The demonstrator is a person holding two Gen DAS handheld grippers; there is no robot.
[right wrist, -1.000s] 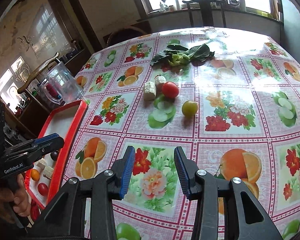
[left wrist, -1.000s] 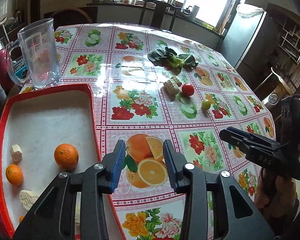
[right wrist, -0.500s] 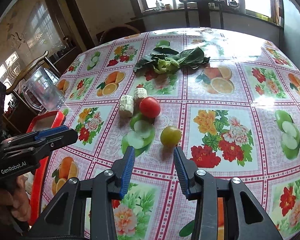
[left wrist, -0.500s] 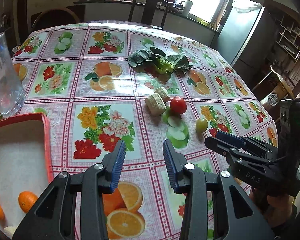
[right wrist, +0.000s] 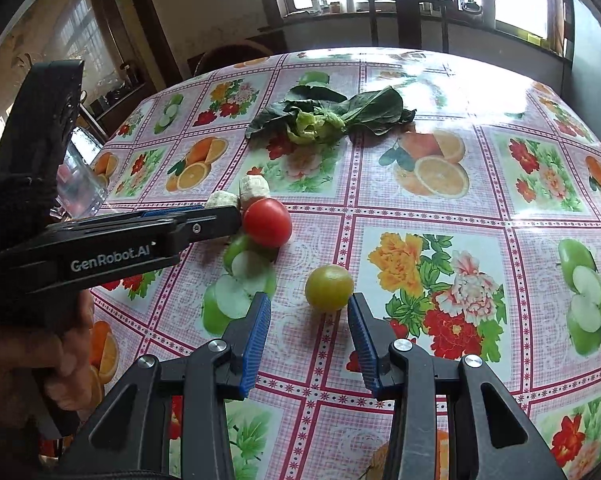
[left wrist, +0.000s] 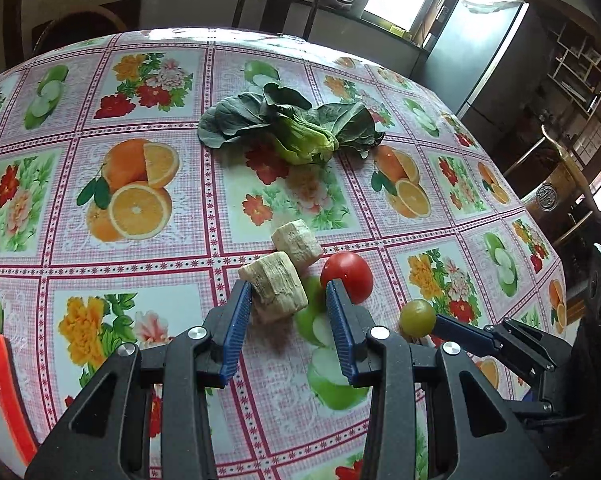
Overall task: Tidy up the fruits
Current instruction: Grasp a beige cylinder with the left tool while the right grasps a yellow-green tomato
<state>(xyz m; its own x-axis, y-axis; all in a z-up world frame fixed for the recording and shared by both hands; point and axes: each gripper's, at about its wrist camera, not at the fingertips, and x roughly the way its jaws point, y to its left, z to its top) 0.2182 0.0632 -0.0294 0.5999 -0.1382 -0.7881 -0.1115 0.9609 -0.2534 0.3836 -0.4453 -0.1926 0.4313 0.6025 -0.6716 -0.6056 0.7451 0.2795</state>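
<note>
My left gripper (left wrist: 288, 304) stands open, its blue pads either side of the near end of a pale cut chunk (left wrist: 276, 292). A second chunk (left wrist: 296, 240) lies just behind it and a red tomato (left wrist: 346, 276) to its right. My right gripper (right wrist: 308, 312) is open too, and a small green tomato (right wrist: 329, 288) sits on the cloth at its fingertips with gaps on both sides. In the right wrist view the left gripper (right wrist: 230, 216) reaches in from the left next to the red tomato (right wrist: 267, 222). The left wrist view shows the right gripper (left wrist: 444, 322) touching or nearly touching the green tomato (left wrist: 417, 317).
Leafy greens (left wrist: 292, 128) lie further back on the flowered tablecloth. A corner of the red tray (left wrist: 4, 380) shows at the lower left. A glass jug (right wrist: 80, 176) stands at the table's left edge. Chairs and a window counter are behind the table.
My left gripper swung right from the tray to the pale chunk, which now lies between its tips. My right gripper moved forward up to the green tomato. Both jaws kept their width.
</note>
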